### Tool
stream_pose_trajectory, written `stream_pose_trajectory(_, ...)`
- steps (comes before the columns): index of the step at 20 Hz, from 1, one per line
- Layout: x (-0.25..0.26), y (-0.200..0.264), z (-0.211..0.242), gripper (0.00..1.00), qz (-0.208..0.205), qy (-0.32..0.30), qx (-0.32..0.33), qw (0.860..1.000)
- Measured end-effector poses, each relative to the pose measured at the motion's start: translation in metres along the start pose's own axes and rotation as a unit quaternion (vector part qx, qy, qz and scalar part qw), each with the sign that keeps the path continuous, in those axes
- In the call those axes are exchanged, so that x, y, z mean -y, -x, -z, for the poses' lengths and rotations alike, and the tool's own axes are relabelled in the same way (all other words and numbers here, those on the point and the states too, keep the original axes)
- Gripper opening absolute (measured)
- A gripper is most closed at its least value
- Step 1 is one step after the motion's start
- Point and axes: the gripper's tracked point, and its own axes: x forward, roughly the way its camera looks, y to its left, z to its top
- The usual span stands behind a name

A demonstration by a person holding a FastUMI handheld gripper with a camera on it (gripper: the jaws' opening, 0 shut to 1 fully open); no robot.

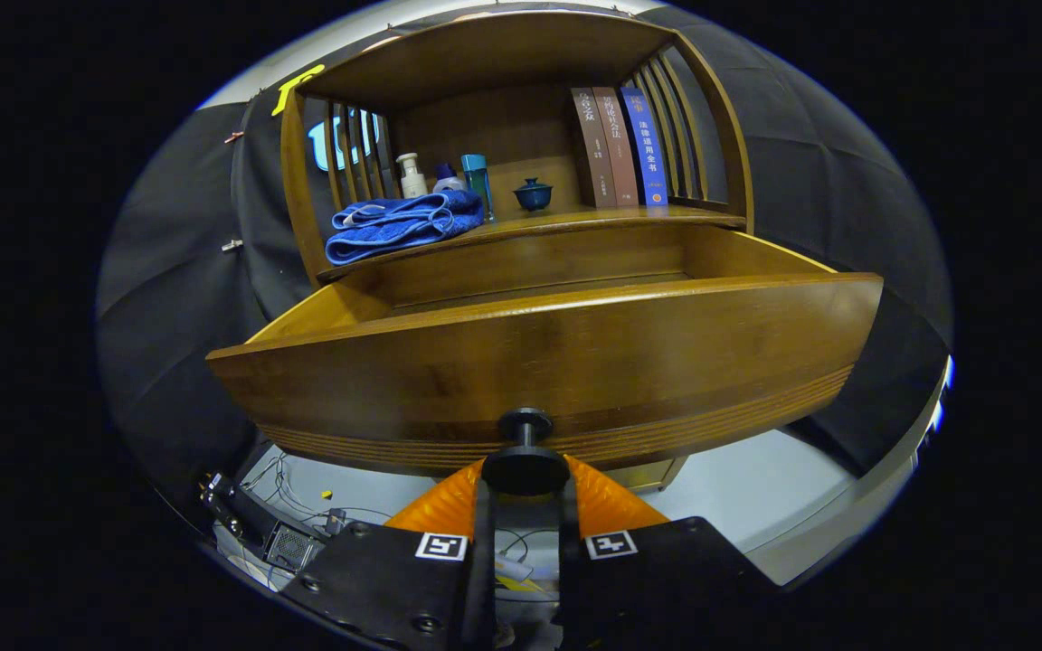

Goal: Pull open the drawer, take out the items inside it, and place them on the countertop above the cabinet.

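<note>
The wooden drawer [557,362] stands pulled out from the cabinet, its front panel close ahead of me. Its dark round knob [525,457] sits between my two fingertips, and my gripper [525,479] is shut on it. From this low angle I see the drawer's side walls and back wall, but its floor and whatever lies inside are hidden behind the front panel. The countertop [575,220] above the drawer carries a folded blue towel [403,226] at its left end.
On the countertop also stand a white pump bottle [412,175], a teal bottle [478,179], a small blue lidded cup [533,194] and three upright books [620,149]. A shelf roof [485,54] spans above. Cables and a black box [286,542] lie on the floor below left.
</note>
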Motion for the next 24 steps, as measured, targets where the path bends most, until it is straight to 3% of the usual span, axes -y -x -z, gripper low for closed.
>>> stream_pose_trajectory(11,0.005,0.011,0.023,0.33,0.012,-0.012,-0.029,0.999)
stream_pose_trajectory(13,0.006,0.013,0.023,0.42,0.018,-0.014,-0.034,0.999)
stream_pose_trajectory(17,0.006,0.034,0.02,0.96,0.032,-0.015,-0.052,0.998)
stream_pose_trajectory(18,0.004,0.043,0.013,1.0,0.033,-0.016,-0.049,0.998)
stream_pose_trajectory(24,-0.021,0.072,-0.087,0.98,0.022,0.015,0.017,1.0)
